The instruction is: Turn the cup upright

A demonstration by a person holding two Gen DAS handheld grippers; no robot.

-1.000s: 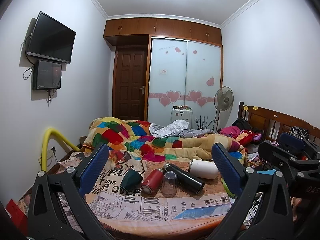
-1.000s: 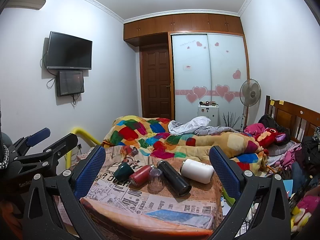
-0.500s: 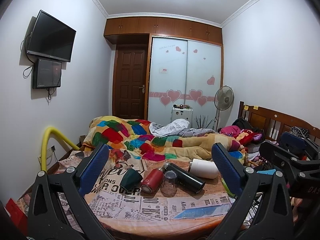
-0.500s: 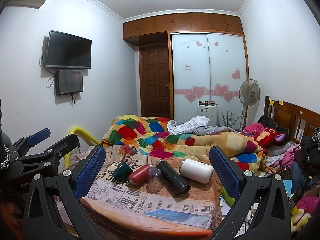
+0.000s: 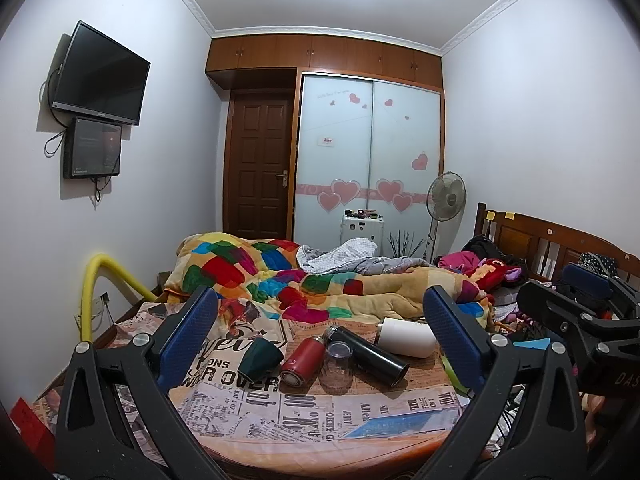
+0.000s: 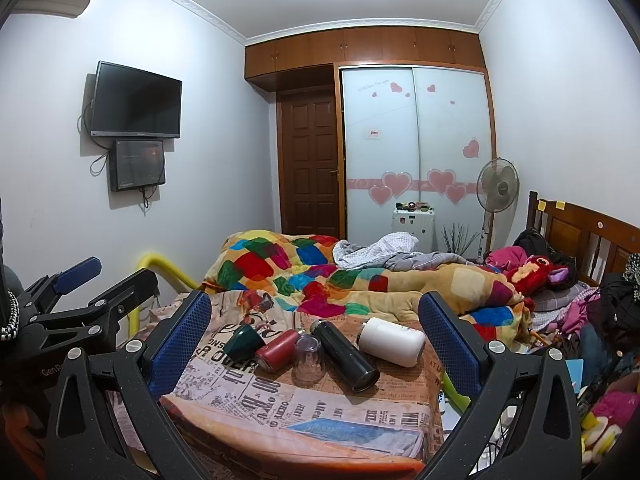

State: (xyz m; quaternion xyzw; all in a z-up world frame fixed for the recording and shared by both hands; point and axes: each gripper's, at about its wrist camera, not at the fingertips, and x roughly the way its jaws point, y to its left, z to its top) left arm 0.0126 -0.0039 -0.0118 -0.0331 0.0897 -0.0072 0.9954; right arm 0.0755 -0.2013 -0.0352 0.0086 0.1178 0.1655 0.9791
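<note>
A clear glass cup (image 5: 337, 367) stands upside down on the newspaper-print cloth (image 5: 304, 412); it also shows in the right wrist view (image 6: 308, 361). A dark green cup (image 5: 260, 358) lies on its side at the left (image 6: 243, 341). A red bottle (image 5: 302, 360), a black flask (image 5: 367, 355) and a white bottle (image 5: 408, 337) lie on their sides. My left gripper (image 5: 320, 334) is open and empty, held back from the cups. My right gripper (image 6: 316, 332) is open and empty, also held back.
A colourful quilt (image 5: 280, 276) is piled behind the cloth. A yellow padded rail (image 5: 94, 284) stands at the left. The wooden headboard (image 5: 552, 244) and piled clothes are at the right. The cloth's front edge (image 6: 288, 444) drops off near me.
Both views have shifted only slightly; the right gripper has edged a little closer to the cups. Nothing was taken hold of or moved on the cloth.
</note>
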